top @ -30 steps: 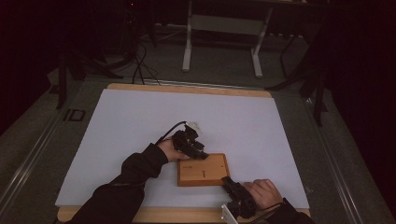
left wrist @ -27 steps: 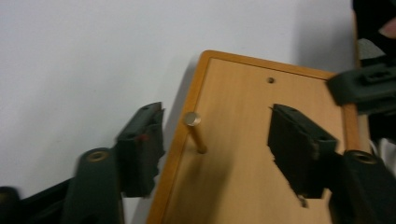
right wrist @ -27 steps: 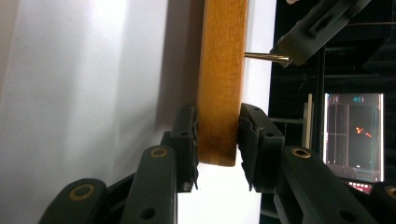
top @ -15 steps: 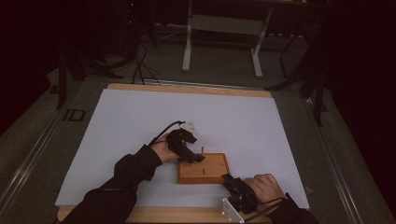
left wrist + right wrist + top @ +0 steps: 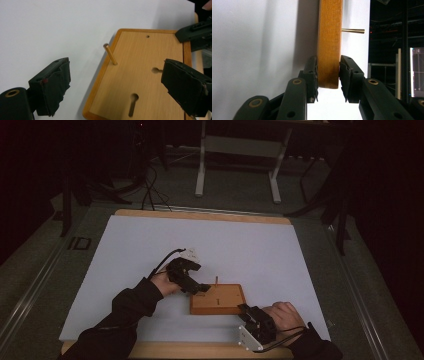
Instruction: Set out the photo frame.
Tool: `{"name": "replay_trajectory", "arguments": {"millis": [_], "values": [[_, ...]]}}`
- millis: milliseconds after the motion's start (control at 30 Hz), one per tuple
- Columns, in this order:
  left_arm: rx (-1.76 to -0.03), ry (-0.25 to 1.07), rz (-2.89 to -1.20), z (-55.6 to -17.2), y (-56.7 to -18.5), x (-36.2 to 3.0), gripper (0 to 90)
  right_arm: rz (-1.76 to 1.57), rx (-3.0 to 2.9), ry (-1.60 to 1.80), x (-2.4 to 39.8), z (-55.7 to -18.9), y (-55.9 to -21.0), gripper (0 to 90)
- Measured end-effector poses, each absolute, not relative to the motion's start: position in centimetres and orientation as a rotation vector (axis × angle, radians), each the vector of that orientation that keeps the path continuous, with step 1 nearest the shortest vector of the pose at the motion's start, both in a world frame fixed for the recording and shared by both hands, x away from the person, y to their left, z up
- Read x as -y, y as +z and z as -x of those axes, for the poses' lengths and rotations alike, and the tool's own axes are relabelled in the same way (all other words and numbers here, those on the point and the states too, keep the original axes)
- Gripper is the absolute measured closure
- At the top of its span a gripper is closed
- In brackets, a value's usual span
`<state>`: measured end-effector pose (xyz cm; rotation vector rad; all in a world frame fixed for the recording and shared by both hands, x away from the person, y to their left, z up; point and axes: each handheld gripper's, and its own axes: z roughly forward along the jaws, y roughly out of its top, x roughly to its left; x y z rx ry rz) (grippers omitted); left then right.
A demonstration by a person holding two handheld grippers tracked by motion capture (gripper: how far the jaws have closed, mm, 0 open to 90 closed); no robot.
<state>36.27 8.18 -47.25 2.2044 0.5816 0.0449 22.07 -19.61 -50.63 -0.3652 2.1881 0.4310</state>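
Moved since the earlier frame: the left hand-held gripper (image 5: 202,288) is drawn back from the brass peg (image 5: 216,280), its jaws having just been opening; they are now spread wide with nothing between them.

Item 1, wooden board (image 5: 218,299): one, flat on the white surface (image 5: 250,245), toward its near edge. In the right gripper view it is seen edge-on, and the right hand-held gripper (image 5: 245,309) is pinched onto its near right corner, one jaw on each face.

Item 2, brass peg: one, seated upright in the board near its far left corner. Its slight lean is seen in the left gripper view (image 5: 110,53); in the right gripper view (image 5: 352,31) it is seen jutting from the board's face.

Item 3, holes in the board: three counted in the left gripper view, namely one small round hole (image 5: 147,36) and two keyhole slots (image 5: 132,103). From the high view only one dark mark is made out at the board's middle.

Item 4, hand-held grippers: two, one per hand.

Hidden or cut off: the second slot is partly covered by a jaw in the left gripper view; the board's far end is cropped in the right gripper view; the room beyond the surface is dark.
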Motion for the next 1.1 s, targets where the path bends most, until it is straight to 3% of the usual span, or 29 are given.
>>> {"name": "replay_trajectory", "arguments": {"millis": [367,600,1100], "values": [[-0.634,0.148,-2.165,-35.6,-46.9,-11.9,9.4,0.349,-2.263,0.456,19.5,-23.1,-49.2,68.4],[-0.676,0.151,-2.122,-34.8,-47.2,-14.5,9.3,0.339,-2.338,0.473,19.5,-24.3,-47.9,68.4],[-0.664,0.141,-2.133,-32.5,-47.9,-16.3,9.1,0.279,-2.488,0.519,19.0,-27.2,-45.3,68.5]]}}
